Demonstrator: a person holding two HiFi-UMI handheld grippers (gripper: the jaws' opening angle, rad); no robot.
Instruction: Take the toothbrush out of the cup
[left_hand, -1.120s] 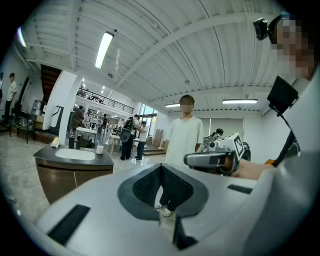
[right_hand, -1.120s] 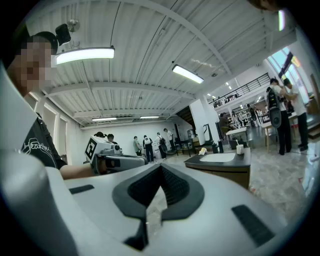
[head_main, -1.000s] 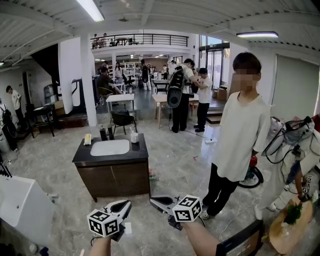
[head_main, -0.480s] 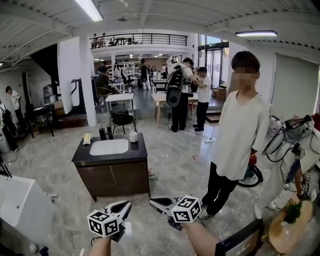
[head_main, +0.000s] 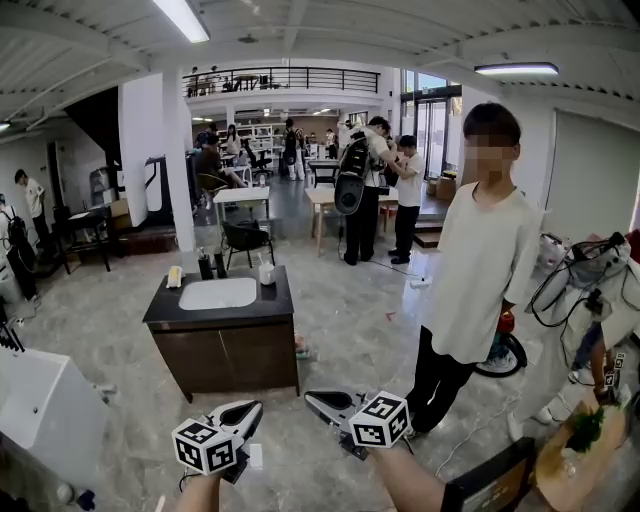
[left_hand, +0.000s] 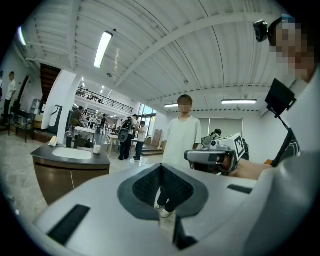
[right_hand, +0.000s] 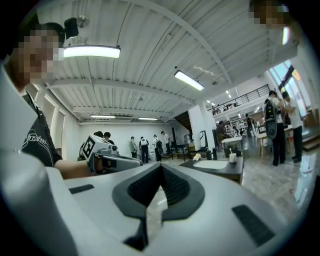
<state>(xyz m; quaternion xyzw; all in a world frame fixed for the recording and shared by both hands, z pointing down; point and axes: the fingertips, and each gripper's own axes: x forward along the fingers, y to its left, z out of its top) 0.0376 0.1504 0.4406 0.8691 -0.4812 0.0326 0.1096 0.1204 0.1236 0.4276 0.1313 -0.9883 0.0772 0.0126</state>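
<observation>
Both of them are held low, side by side over the floor (head_main: 330, 320), well short of the counter (head_main: 160, 312). The left hand-held gripper (head_main: 252, 408) has its jaws pressed together with nothing between them. The right hand-held gripper (head_main: 312, 402) is the same, jaws closed flat on each other and empty. The two tips sit near each other and point towards the counter, not touching.

The counter is a dark-topped cabinet standing alone in the middle of the room, with a white sink (head_main: 218, 294) set in it. The cup (head_main: 267, 274) stands at the back right corner of the top, just beside the sink. A thin stick rises out of it, which looks to be the toothbrush (head_main: 262, 263), though it is too small to be sure. Two dark bottles (head_main: 210, 266) stand along the back edge.

A person (head_main: 480, 260) in a pale shirt stands off to the right.
</observation>
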